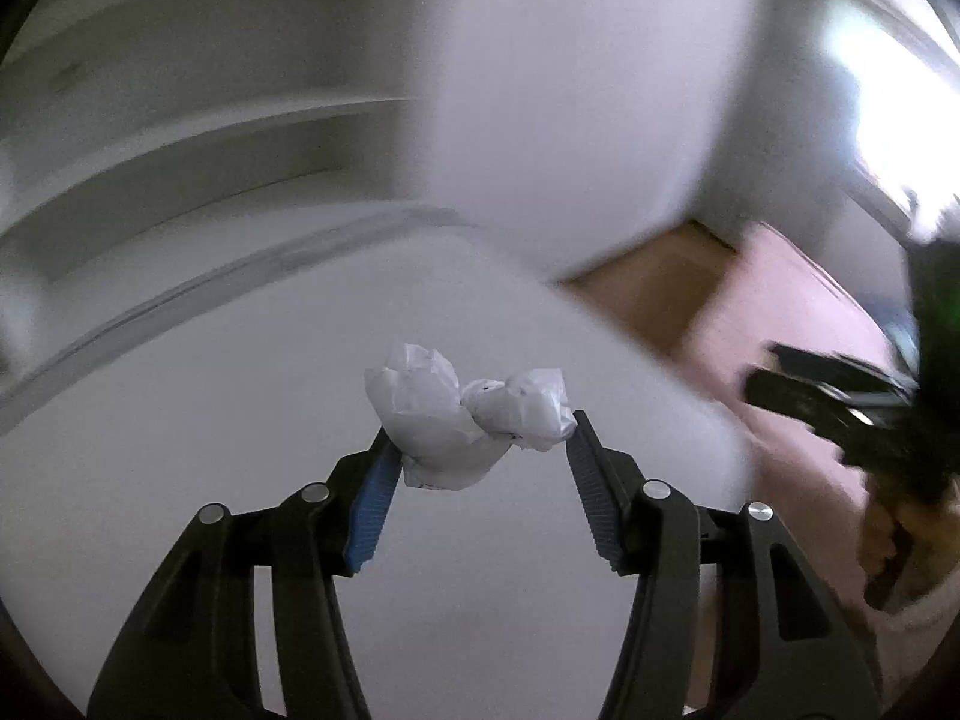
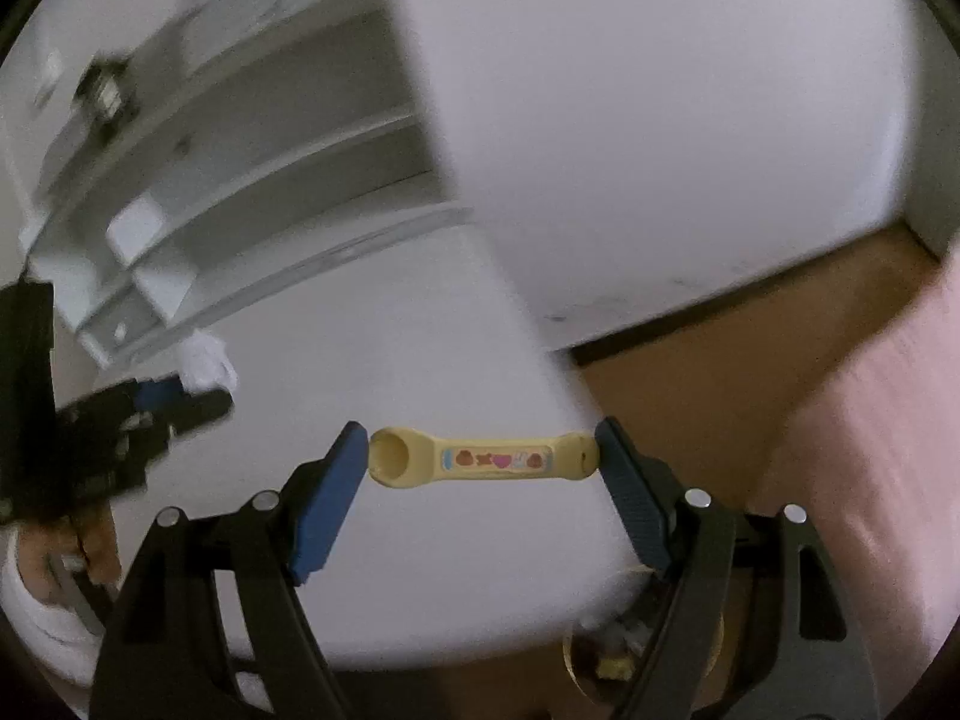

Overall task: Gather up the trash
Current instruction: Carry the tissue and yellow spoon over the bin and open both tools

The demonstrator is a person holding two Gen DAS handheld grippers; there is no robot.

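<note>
Carrying trash above the white table [image 1: 180, 510]: the left gripper [image 1: 480, 444] pinched a crumpled paper wad [image 1: 456, 426] between its tips, at 12 o'clock from its camera. The right gripper [image 2: 483, 459] clamped a yellow plastic spoon-like stick [image 2: 480, 459] end to end. The wad looked light, soft and compressible, so a mid-bulk pinch suited it; the stick appeared stiff and slippery, likelier to pivot or pop free.

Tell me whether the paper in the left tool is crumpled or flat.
Crumpled. The white paper is a creased, lumpy wad pinched between the left tool's fingertips, above the white tabletop.
</note>
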